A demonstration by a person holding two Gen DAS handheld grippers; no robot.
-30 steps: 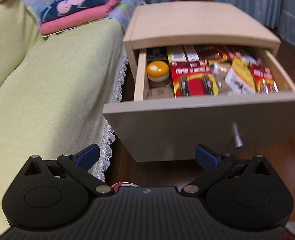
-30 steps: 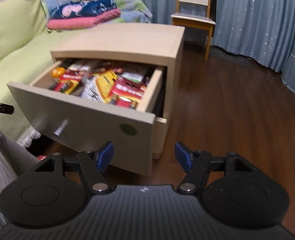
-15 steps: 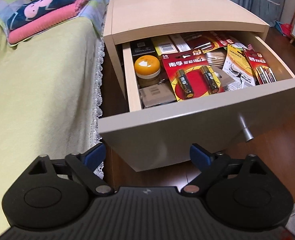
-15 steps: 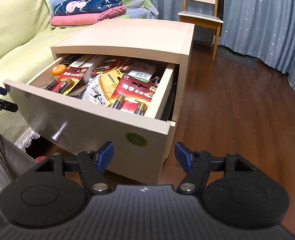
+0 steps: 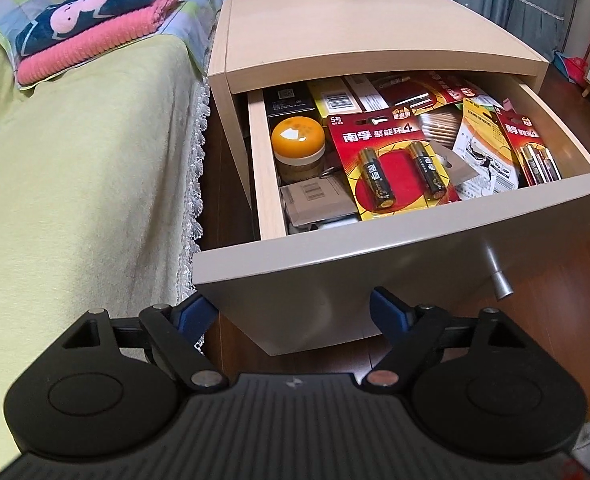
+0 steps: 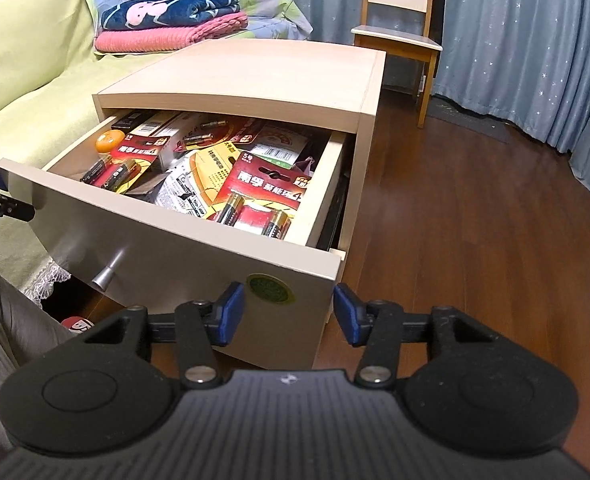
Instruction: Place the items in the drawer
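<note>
The bed (image 5: pixel 75 184) is filling the left side under a green cover, with folded blankets (image 5: pixel 95 32) sitting at its far end. Just beside its edge the nightstand (image 5: pixel 355 28) is standing on the wood floor (image 6: pixel 475 216), and behind it a chair (image 6: pixel 399 36) is backing onto blue curtains (image 6: pixel 515 40).

The drawer (image 5: pixel 335 264) is hanging pulled well out of the nightstand, its grey front panel facing both cameras and a metal knob (image 5: pixel 499 280) sticking out near the panel's middle. It is looking packed. At the front, left of centre, a red battery pack (image 5: pixel 387 160) is lying flat with two cells showing. A second battery pack (image 5: pixel 531 148) is resting against the drawer's right wall, and a yellow-and-white leaflet (image 5: pixel 479 148) is lying between the two. In the left front corner a jar (image 5: pixel 298 148) with an orange lid is standing upright, a grey card (image 5: pixel 315 200) lying just in front of it and a black box (image 5: pixel 291 100) behind it.

The left gripper (image 5: pixel 295 312) is hovering low in front of the drawer's left front corner, jaws spread wide and carrying nothing. The right gripper (image 6: pixel 289 312) is hovering at the right end of the panel by a green sticker (image 6: pixel 271 288), jaws likewise released and bare.
</note>
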